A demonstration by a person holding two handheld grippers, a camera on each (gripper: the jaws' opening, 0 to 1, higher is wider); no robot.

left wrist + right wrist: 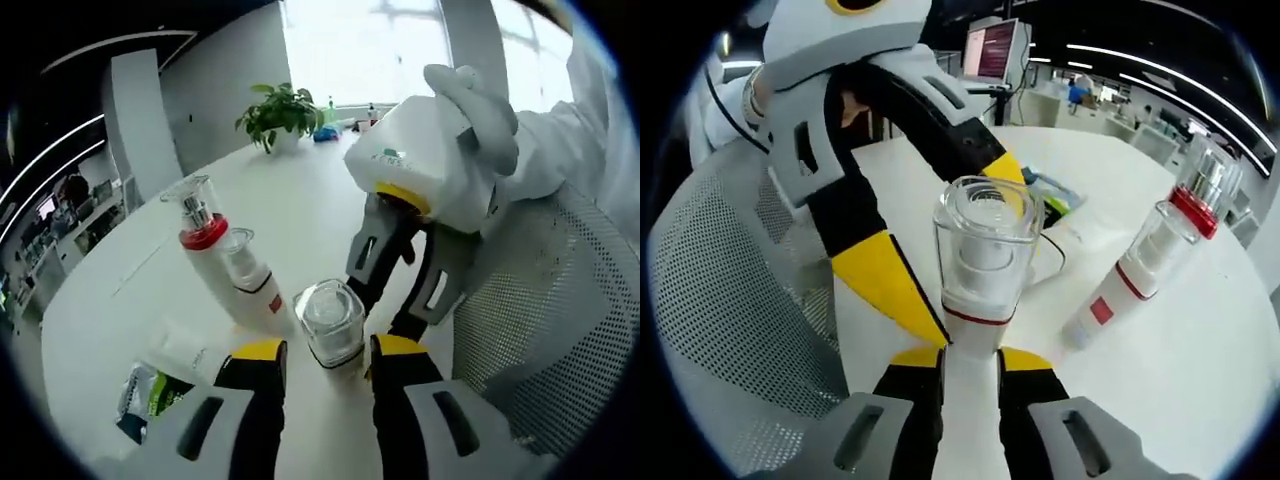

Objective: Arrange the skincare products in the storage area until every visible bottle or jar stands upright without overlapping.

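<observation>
The white bottle with a clear square cap stands upright on the white table, and in the right gripper view the right gripper is clamped on its lower body, the 2 yellow-tipped jaws pressed against the bottle's sides just below a thin red band. In the left gripper view the same bottle is seen from above, between the left gripper's own jaws and the right gripper, which reaches in from the right with a gloved hand on its white housing. The left gripper has its jaws apart, 1 on each side of the bottle; whether they touch it I cannot tell. In the right gripper view the left gripper comes in from the left, its yellow tips just beside the bottle. Just beside the bottle stand 2 more white bottles close together: a tall one with a red collar and clear cap, and a shorter one with a clear cap against it. A green and white packet lies on the table near the left gripper's jaw. A white mesh chair back sits at the table's edge, and a potted plant stands at the far side by the window.
</observation>
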